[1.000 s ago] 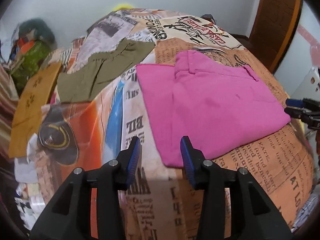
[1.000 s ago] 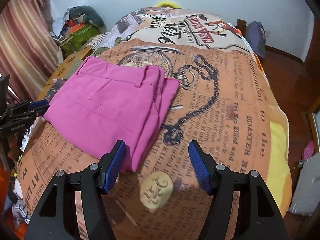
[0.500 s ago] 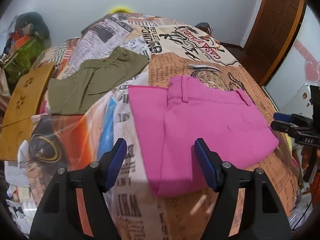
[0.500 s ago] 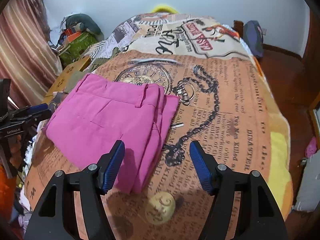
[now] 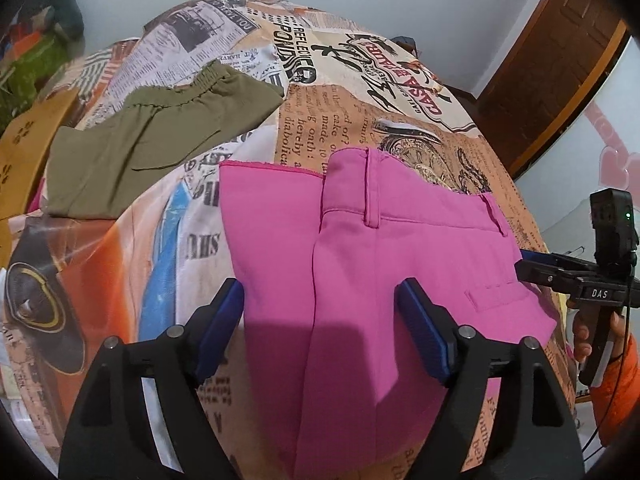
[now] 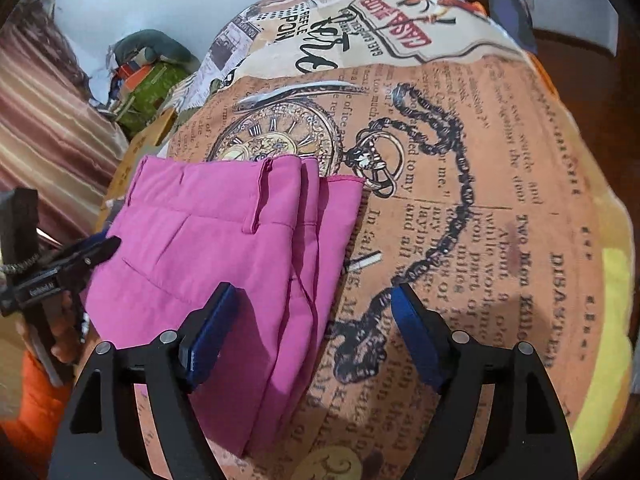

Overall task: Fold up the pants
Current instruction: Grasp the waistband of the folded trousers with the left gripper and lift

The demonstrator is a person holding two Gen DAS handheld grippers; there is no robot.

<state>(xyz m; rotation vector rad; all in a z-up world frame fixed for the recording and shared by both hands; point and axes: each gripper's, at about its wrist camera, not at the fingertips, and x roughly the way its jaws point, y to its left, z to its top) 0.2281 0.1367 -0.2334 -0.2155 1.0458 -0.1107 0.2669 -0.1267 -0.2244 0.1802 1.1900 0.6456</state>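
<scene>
Newspaper-print bedspread (image 6: 480, 184) has the pink pants (image 5: 360, 280) folded flat, near edge right under both grippers, left gripper (image 5: 320, 324) and right gripper (image 6: 312, 328) opening wide, gripping nothing.

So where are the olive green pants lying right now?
In the left wrist view, the olive pants lie folded on the printed bedspread, up and to the left of the pink pants, apart from them. The right wrist view barely shows them.
</scene>
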